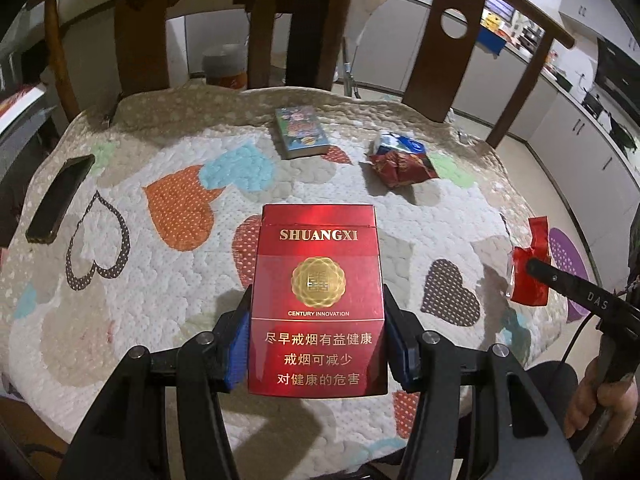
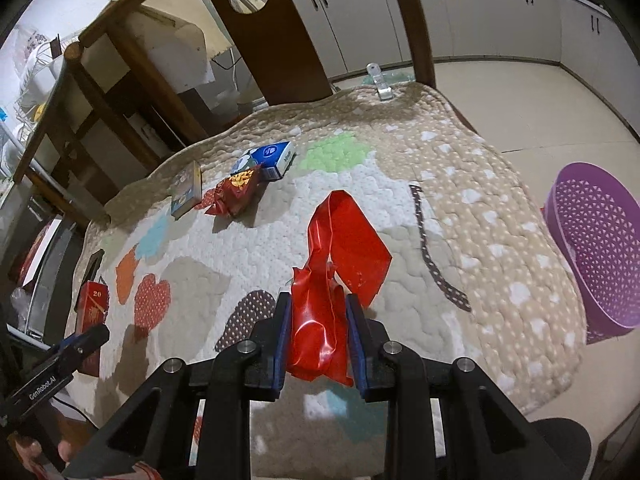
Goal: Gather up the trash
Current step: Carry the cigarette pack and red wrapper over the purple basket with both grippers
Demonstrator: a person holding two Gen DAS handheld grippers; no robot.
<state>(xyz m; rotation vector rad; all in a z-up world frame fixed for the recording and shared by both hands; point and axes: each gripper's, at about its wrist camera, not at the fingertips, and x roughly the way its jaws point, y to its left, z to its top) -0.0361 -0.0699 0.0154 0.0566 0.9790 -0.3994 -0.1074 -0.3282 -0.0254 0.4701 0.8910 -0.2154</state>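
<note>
Left gripper clamps cigarette pack; right gripper pinches red wrapper, lower end hidden between pads.

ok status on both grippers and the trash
Left gripper shut on red cigarette pack. Right gripper shut on red wrapper. Purple basket right, path clear.

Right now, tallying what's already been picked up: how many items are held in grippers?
2. The red cigarette pack is clamped in the left gripper; the red plastic wrapper is pinched in the right gripper. Both are above the quilted cover.
</note>
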